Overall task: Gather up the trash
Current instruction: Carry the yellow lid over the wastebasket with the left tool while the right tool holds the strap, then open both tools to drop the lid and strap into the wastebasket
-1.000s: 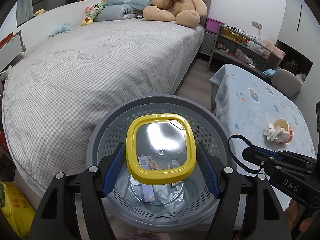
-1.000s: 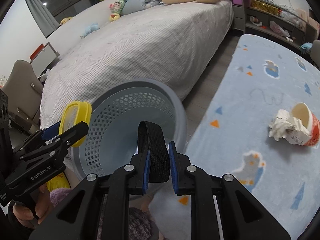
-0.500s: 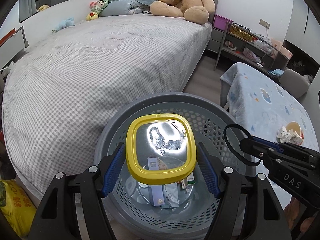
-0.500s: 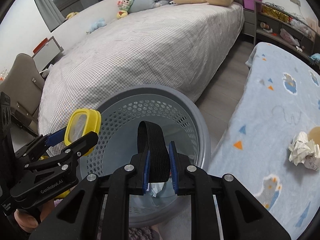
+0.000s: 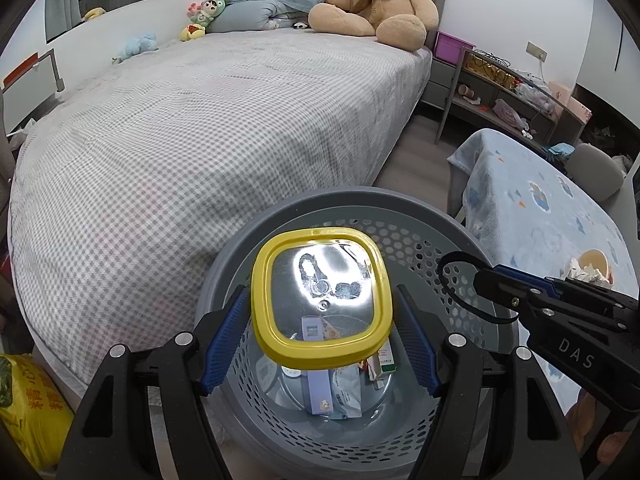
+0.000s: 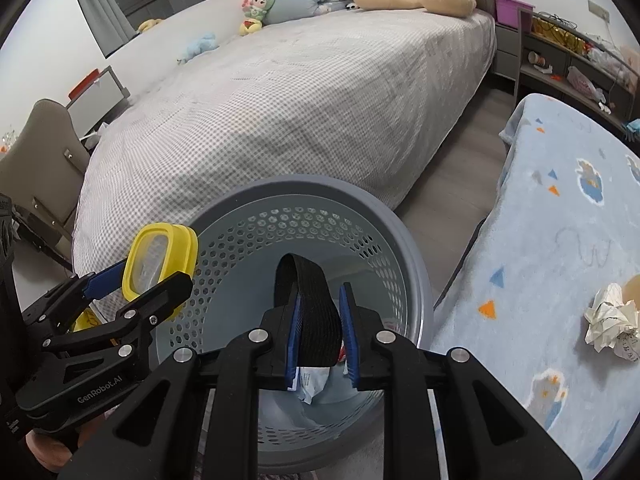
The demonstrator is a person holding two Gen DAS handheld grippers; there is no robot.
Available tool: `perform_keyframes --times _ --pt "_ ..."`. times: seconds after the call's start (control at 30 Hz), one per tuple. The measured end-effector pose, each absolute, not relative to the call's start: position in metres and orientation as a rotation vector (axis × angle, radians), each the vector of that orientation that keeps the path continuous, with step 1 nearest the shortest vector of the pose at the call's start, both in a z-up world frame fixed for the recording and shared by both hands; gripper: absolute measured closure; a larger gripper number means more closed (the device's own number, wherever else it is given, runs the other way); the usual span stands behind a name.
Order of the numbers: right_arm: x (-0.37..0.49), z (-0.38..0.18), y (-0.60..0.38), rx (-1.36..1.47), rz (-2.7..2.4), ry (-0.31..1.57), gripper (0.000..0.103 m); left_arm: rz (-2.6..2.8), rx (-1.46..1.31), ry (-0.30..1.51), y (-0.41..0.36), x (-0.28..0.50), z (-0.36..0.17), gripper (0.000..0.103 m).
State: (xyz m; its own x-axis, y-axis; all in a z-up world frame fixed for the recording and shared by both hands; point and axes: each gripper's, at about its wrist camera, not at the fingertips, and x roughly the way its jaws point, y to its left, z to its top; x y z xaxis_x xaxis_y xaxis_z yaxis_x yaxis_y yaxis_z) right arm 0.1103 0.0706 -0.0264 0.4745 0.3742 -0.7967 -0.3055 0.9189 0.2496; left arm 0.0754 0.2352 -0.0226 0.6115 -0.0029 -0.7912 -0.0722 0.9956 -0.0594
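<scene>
My left gripper (image 5: 320, 340) is shut on a yellow-rimmed clear lid (image 5: 320, 300), held over the grey perforated basket (image 5: 360, 200). Boxes and wrappers (image 5: 320, 392) lie on the basket's bottom. In the right wrist view my right gripper (image 6: 320, 332) holds a black elastic band (image 6: 308, 300) upright over the basket (image 6: 320, 184). Its jaws are opening, with the band still between the pads. A paper cup with crumpled paper (image 5: 592, 268) lies on the blue tablecloth to the right; the crumpled paper (image 6: 608, 320) also shows in the right wrist view.
A large bed with a grey checked cover (image 5: 200, 140) stands right behind the basket, with a teddy bear (image 5: 372, 4) at its head. The blue-clothed table (image 6: 560, 240) is at the right. A yellow bag (image 5: 32, 408) sits on the floor at the left.
Both grippers have moved over the basket, and the right one has carried the black band from the rim to above the inside. The right jaws stand slightly wider.
</scene>
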Motion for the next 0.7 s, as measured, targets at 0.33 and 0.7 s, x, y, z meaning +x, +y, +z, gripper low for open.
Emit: perform_keyframes --times 0.33,0.7 --pt "0.1089 -0.0231 0.0637 0.095 0.406 0.972 0.056 0.054 -0.099 0.910 0.2369 0.0734 -0.0201 0.027" --pt "0.1080 -0.0260 0.0616 0.102 0.401 0.979 0.056 0.070 -0.097 0.910 0.2376 0.0717 -0.0189 0.027"
